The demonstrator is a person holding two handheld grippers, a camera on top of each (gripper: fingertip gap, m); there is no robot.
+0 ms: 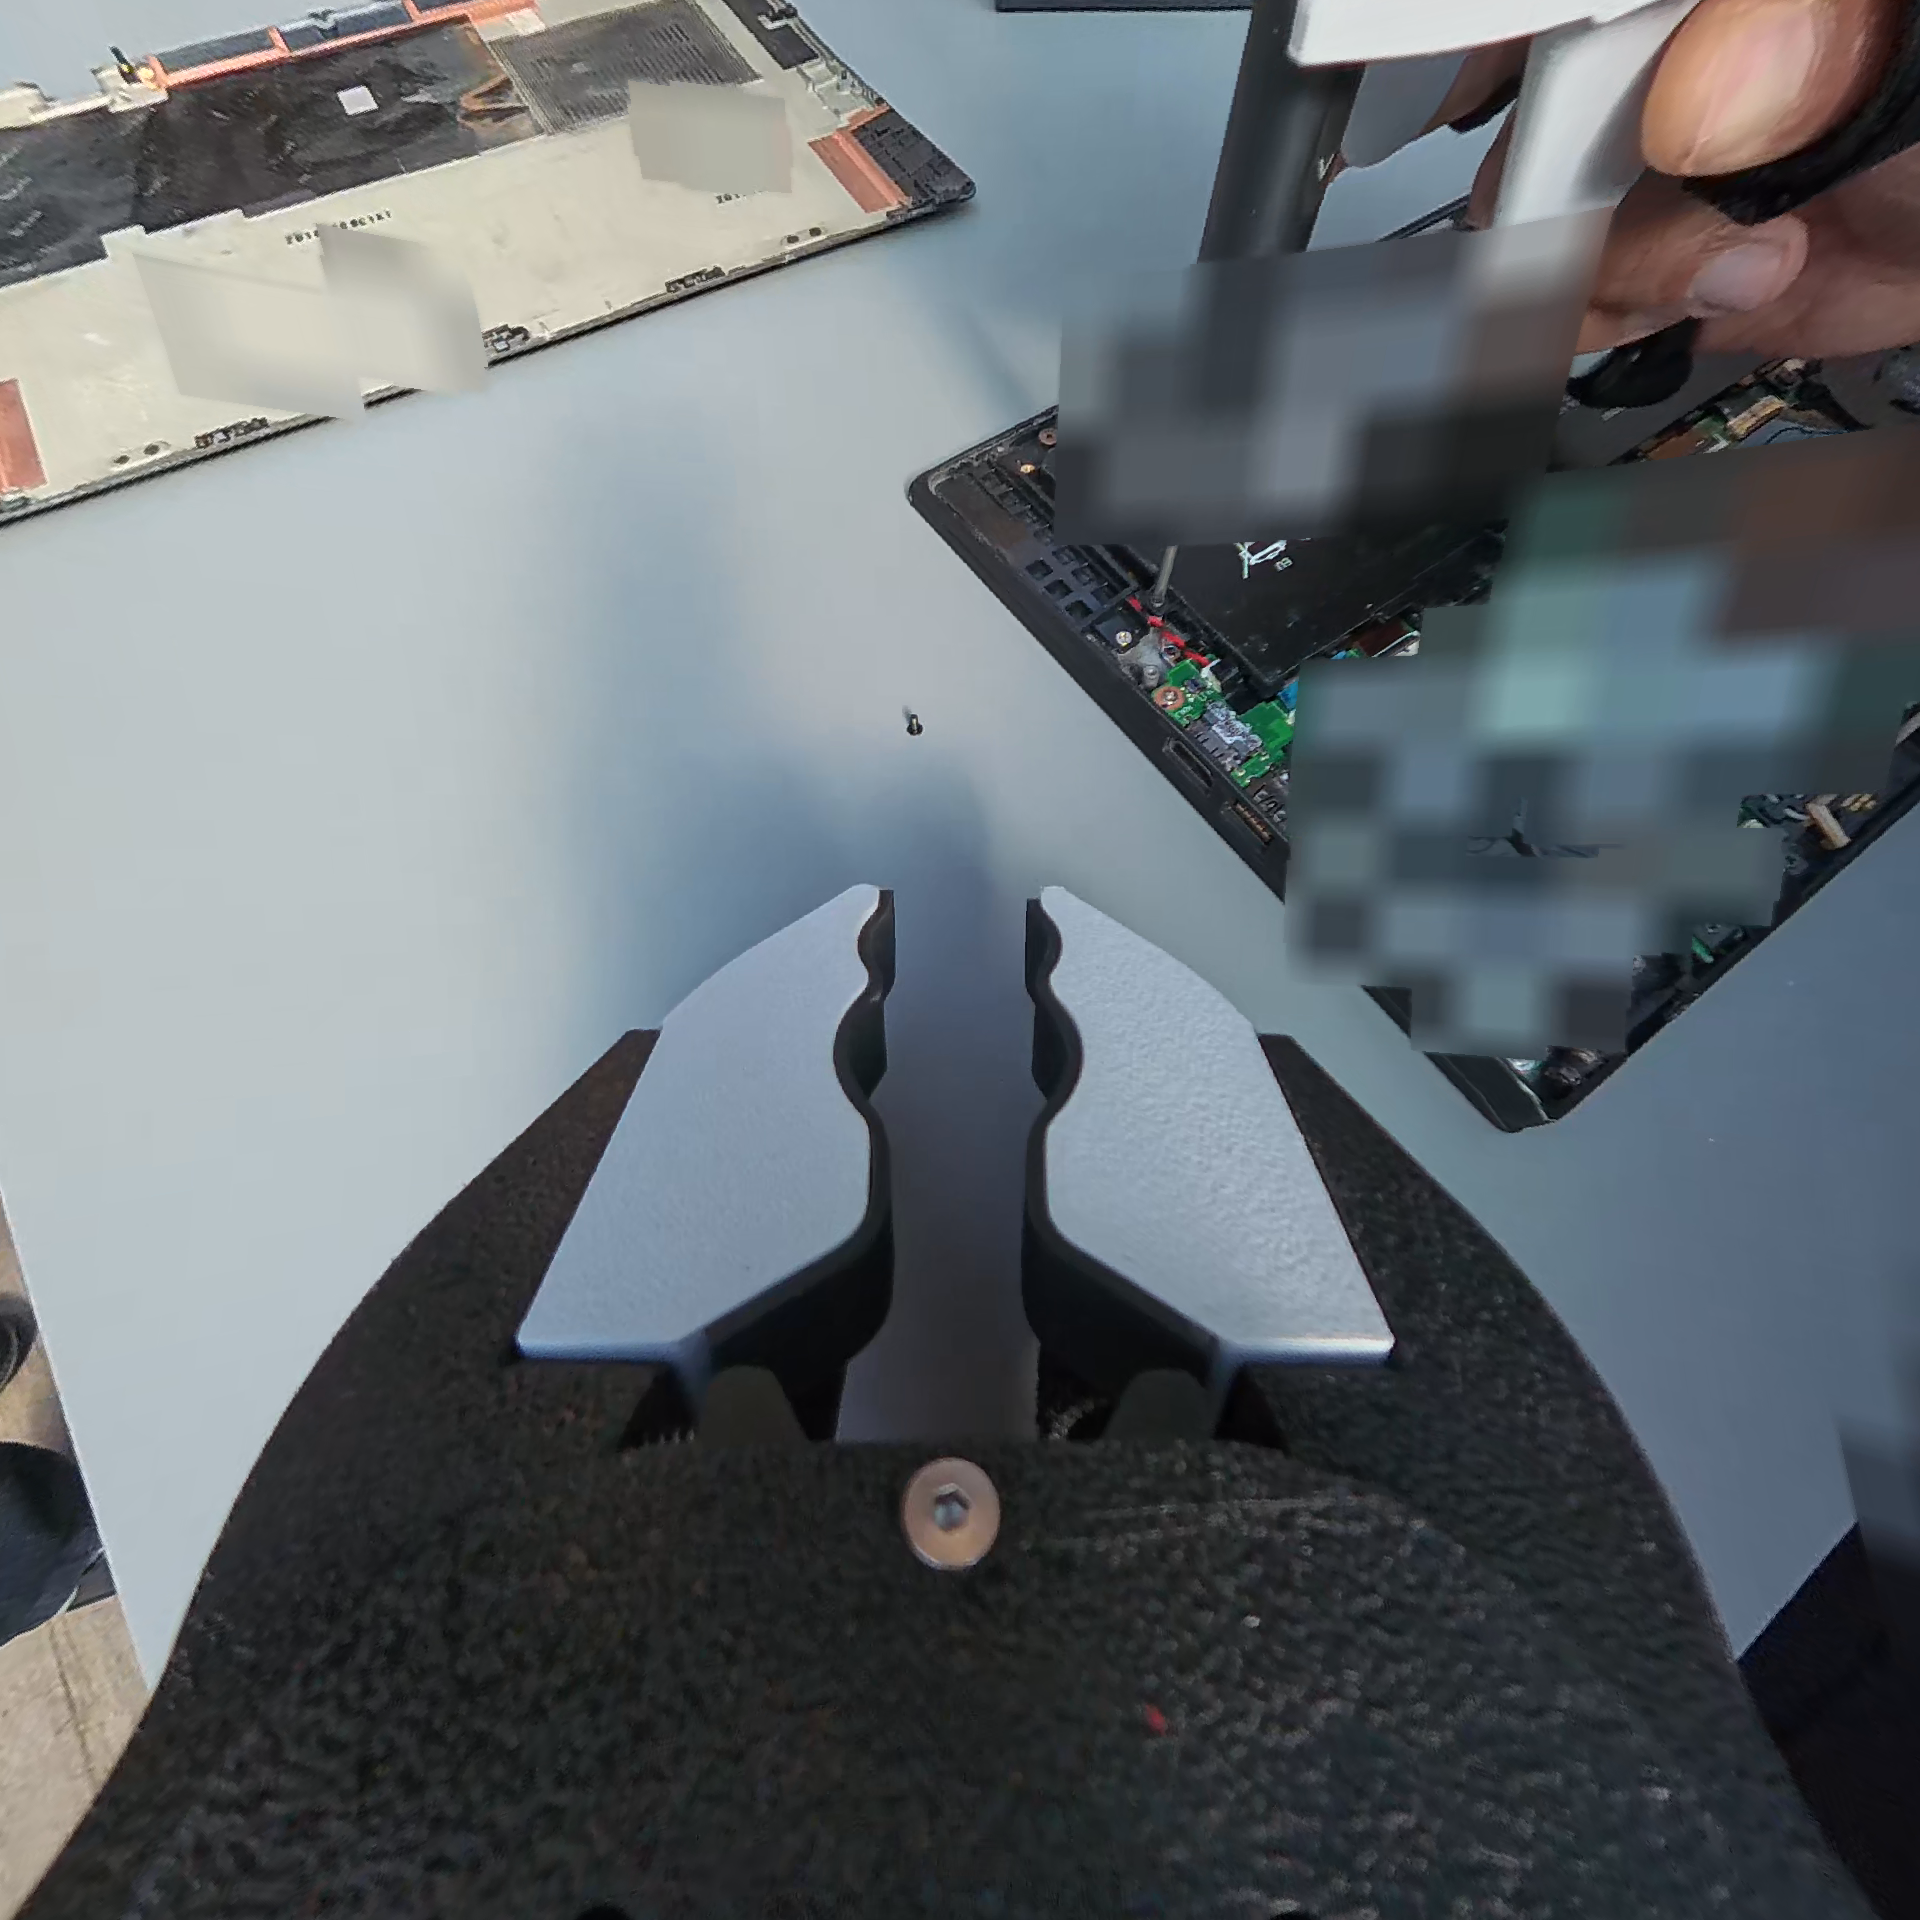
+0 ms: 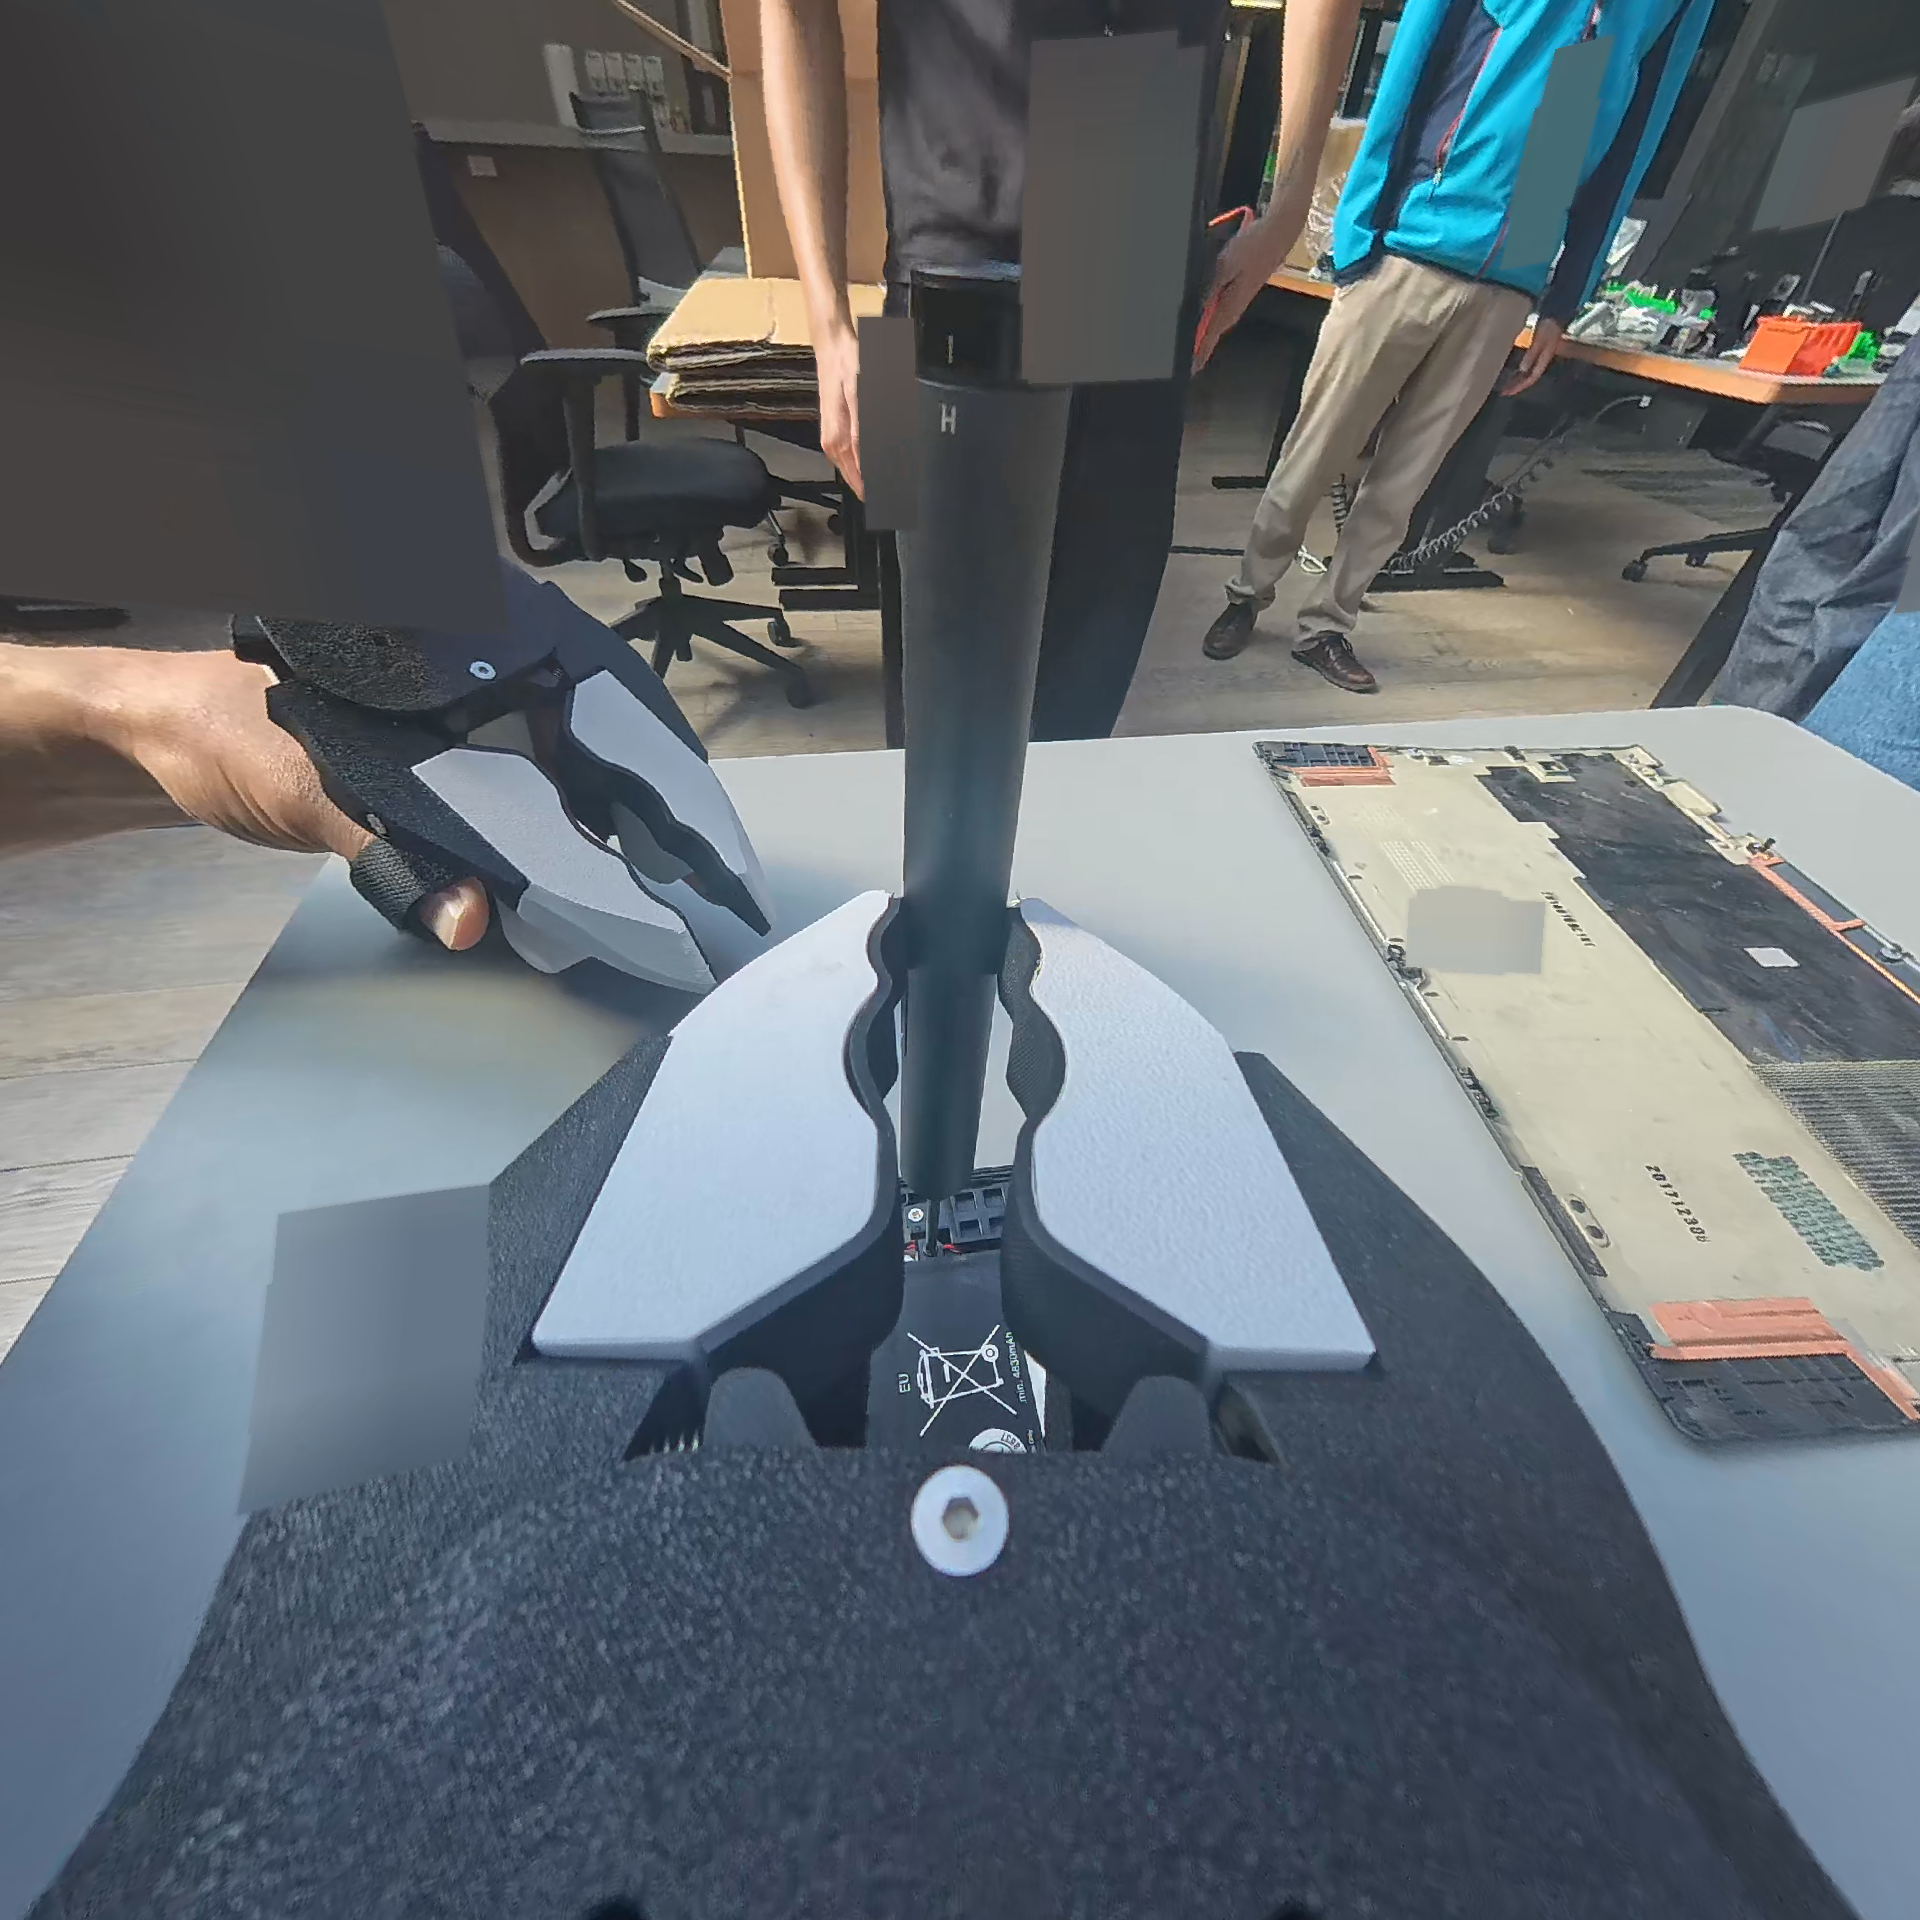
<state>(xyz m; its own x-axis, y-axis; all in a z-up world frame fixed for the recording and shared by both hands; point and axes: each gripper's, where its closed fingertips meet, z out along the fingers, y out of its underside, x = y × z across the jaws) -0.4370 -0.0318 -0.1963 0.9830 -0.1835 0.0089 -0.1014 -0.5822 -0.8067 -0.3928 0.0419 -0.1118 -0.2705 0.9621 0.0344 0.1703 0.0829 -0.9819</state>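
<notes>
My right gripper (image 2: 953,925) is shut on a dark grey electric screwdriver (image 2: 966,665) and holds it upright. Its thin bit (image 1: 1162,587) touches down near the corner of the opened black laptop base (image 1: 1081,634), beside the black battery (image 2: 961,1361). My left gripper (image 1: 958,899) is slightly open and empty, hovering low over the grey table (image 1: 416,779). It also shows at the left of the right wrist view (image 2: 727,914), held by a hand. A tiny black screw (image 1: 913,720) lies loose on the table ahead of the left gripper, left of the laptop base.
The removed laptop bottom cover lies inside-up at the table's far side (image 1: 436,239), and at the right in the right wrist view (image 2: 1621,1049). Beyond the table edge stand several people (image 2: 1455,312), office chairs (image 2: 644,488), stacked cardboard (image 2: 748,343) and cluttered desks. The tips of one gripper are about 12 cm away from the tips of the other.
</notes>
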